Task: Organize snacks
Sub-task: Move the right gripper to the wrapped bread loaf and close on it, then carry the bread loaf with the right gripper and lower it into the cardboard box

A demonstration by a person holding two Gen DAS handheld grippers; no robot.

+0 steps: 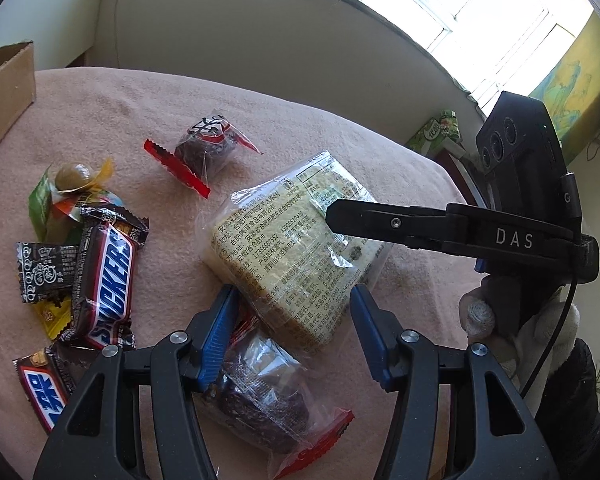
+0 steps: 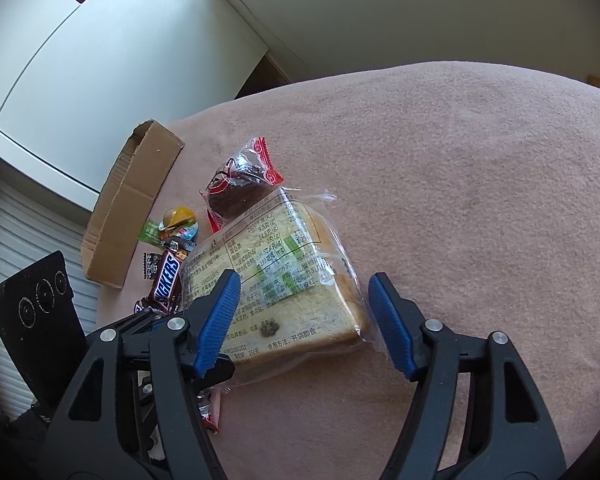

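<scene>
**Bread packet sitting between two open grippers**

Snacks are lying scattered on a pink blanket (image 2: 460, 160) covering the desk. The left hand-held gripper (image 1: 292, 328) is hovering with its blue pads spread apart, one pad over the near chocolate cake packet (image 1: 260, 392) and the other beside the bread packet (image 1: 296, 248). The right hand-held gripper (image 2: 304, 320) is also standing open, its pads straddling the bread's near corner without visibly pressing on it.

The bread is lying flat near the middle of the blanket, with a second cake packet (image 1: 208, 148) just beyond it. A Snickers bar (image 1: 104, 276), a smaller Snickers (image 1: 44, 392) and assorted wrapped candies (image 1: 60, 200) are piling up to the left, close to the cardboard box (image 2: 128, 208).

Risks from here, as I judge them: both grippers are crowding the same packet, so their fingers may collide. The clear wrapper looks slippery and loose; a pinch on film alone could let the bread slide out, while a firm squeeze would likely crush the soft slice. The left pad may also snag the cake wrapper beneath it.
</scene>
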